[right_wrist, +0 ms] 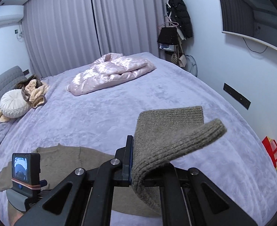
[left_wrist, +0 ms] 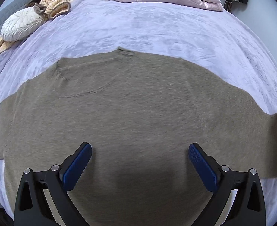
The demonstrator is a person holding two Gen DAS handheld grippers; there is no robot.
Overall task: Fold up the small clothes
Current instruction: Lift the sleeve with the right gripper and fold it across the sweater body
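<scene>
Your left tool [left_wrist: 140, 150] hangs with its blue pads spread wide over the brown sweater [left_wrist: 130, 101], which lies flat on the lilac bed [left_wrist: 138, 28]. Your right tool [right_wrist: 138, 162] is pinching the sweater's ribbed sleeve cuff [right_wrist: 168, 130], lifted above the bed while the body stays down.

My left tongs [left_wrist: 140, 150] hang with the jaws spread wide, blue pads [left_wrist: 78, 166] facing each other across the gap — nothing between them. They sit low and near, pointing forward and down. My right tongs [right_wrist: 138, 158] are lifted higher, off to the right, jaws pressed together on a knit sleeve [right_wrist: 168, 137] — its cuff end flops over the far side.
</scene>
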